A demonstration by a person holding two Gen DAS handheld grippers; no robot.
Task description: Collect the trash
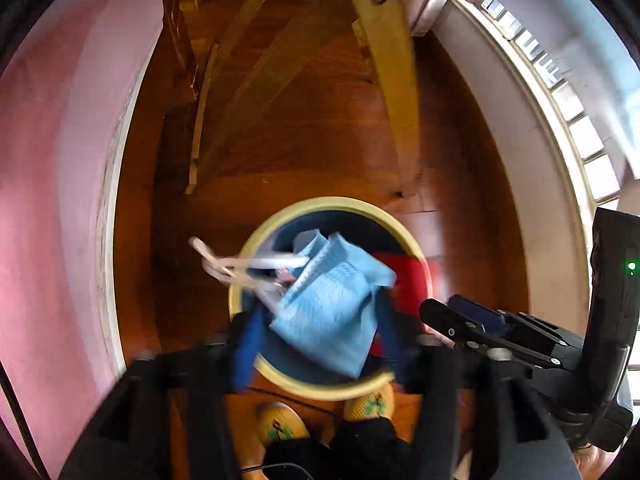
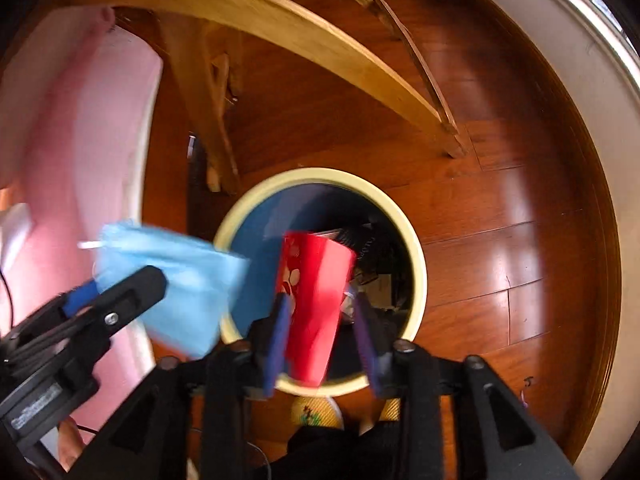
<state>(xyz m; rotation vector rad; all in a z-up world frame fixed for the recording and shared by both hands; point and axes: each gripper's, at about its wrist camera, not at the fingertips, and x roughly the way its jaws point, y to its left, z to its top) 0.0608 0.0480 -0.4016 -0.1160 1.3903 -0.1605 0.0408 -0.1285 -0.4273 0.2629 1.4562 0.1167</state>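
A glossy reddish-brown wooden plank floor [image 2: 500, 240] is carrying a round cream-rimmed bin with a dark blue inside [image 2: 418, 264], pale wooden furniture legs [image 2: 452, 144] and two yellow patterned slippers [image 1: 280, 426].

Both wrist views downward, close above bin [image 1: 404, 240].

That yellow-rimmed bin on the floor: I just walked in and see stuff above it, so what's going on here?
A person is holding two grippers over the bin and dropping trash in. The left gripper has its jaws apart around a blue face mask, which looks released. The right gripper stands open around a red paper cup, also over the opening. Other rubbish already lies inside.
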